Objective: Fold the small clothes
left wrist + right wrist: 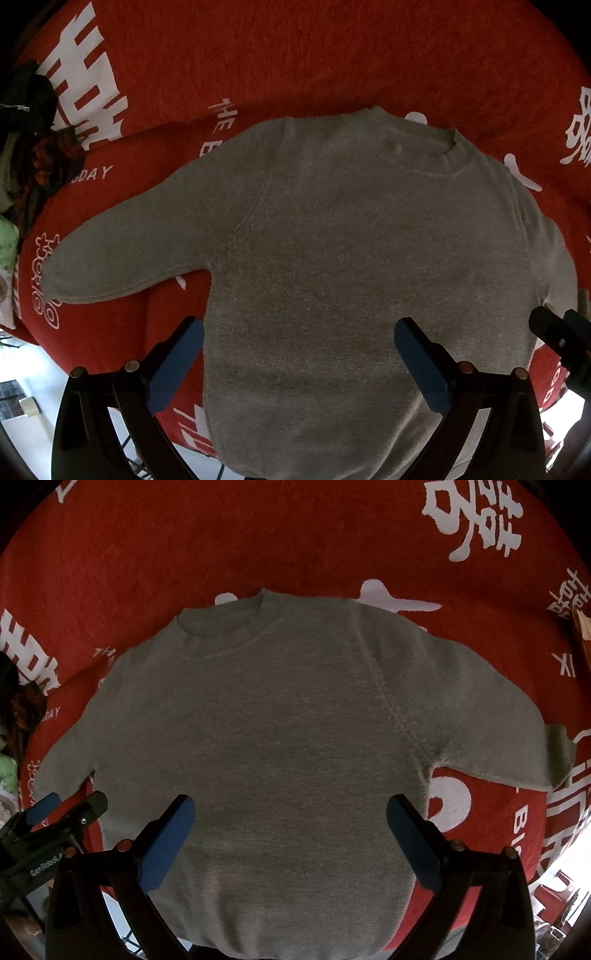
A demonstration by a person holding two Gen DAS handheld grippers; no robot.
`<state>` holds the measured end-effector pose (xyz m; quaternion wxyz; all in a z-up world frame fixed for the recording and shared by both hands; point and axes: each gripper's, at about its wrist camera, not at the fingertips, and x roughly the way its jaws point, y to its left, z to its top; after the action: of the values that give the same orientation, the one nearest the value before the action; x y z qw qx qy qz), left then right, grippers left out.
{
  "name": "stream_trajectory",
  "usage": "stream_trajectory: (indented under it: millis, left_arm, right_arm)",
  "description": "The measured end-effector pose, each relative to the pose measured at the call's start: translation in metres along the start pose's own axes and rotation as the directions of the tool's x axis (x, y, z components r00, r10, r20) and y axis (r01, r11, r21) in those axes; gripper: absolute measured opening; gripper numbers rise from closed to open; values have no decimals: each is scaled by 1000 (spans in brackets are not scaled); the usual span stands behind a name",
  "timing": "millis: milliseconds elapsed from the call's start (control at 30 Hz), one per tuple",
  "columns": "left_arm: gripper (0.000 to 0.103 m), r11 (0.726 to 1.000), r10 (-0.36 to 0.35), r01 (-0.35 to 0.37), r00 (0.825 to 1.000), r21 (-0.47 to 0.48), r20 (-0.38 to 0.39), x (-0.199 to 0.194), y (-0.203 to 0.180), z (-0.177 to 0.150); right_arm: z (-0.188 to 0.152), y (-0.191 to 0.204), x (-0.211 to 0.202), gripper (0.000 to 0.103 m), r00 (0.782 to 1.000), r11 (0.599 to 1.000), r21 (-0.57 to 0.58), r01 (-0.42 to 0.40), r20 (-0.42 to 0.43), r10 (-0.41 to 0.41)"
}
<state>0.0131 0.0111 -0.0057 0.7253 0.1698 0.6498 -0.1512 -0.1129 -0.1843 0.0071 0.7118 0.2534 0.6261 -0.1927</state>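
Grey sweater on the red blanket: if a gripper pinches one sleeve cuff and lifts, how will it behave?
Likely floppy: the grey sweater lies flat and limp on the red blanket, so a lifted sleeve would probably drape and drag the body. The fuzzy knit probably grips the blue pads rather than slipping. It may also cling to the blanket's nap.

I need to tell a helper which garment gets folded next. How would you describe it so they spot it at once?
Look at the red blanket with white lettering. Spread flat in its middle lies a grey sweater, sleeves out to both sides, round collar at the far end. Unlike the dark crumpled clothes at the blanket's edge, it is plain and smoothed out.
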Motion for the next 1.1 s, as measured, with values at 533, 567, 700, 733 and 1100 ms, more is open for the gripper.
stream_trajectory:
  millis: [533,567,700,733,1100]
  left_arm:
    - [103,1000,3,-3,1000,8,-4,2,0,0]
    - [103,1000,3,-2,1000,10,-2,2,1,0]
    - [103,1000,4,-4,1000,11,2,1,1,0]
    - [103,1000,4,-4,1000,9,3,1,2,0]
    - [103,1000,8,-8,1000,2,-2,2,3,-2]
  right_arm:
    - [1,4,4,103,1000,1000,-2,-9,-10,9]
    - [2,4,4,103,1000,1000,-3,-10,-9,10]
    - [1,5,3,103,1000,1000,-4,-11,-8,11]
    - [0,5,3,103,1000,1000,-4,-11,-7,11]
    - [1,5,3,103,1000,1000,-6,-11,-10,11]
